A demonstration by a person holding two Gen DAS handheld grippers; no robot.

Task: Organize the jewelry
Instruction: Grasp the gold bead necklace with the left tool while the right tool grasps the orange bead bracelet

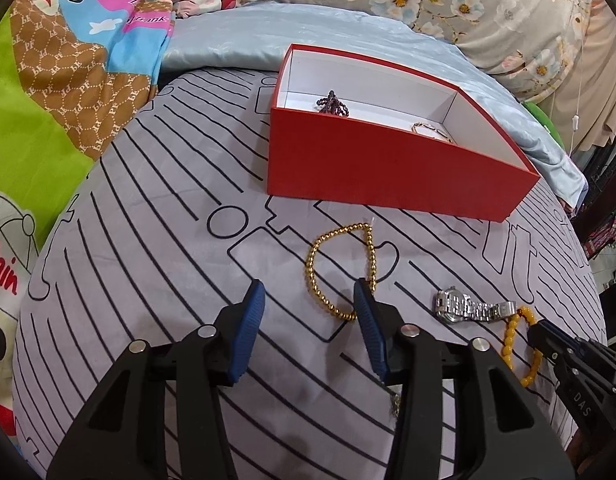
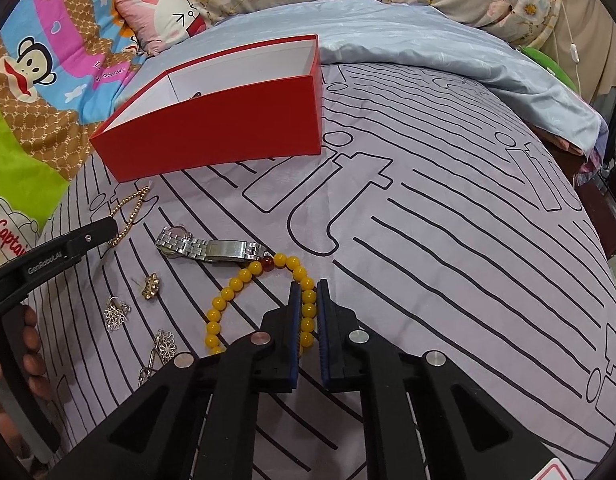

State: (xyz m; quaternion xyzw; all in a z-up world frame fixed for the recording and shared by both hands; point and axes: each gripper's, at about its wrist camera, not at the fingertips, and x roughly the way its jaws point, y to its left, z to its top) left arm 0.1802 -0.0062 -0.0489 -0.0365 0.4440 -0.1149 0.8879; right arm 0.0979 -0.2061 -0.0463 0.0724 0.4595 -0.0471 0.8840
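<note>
Right gripper (image 2: 309, 284) clamps the yellow bead bracelet (image 2: 244, 276), left gripper (image 1: 310, 294) gapes over the gold chain (image 1: 340, 268); next, lift toward the red box (image 2: 212, 128)

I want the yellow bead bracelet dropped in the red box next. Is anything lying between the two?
Yes: the silver metal watch lies on the bedsheet between the yellow bead bracelet, gripped by the right gripper, and the open red cardboard box. Lifted over it, nothing visible blocks.

Watch (image 2: 204, 249) betw. chain (image 2: 129, 212) & beads (image 2: 264, 300) — box (image 2: 212, 136) behind.
</note>
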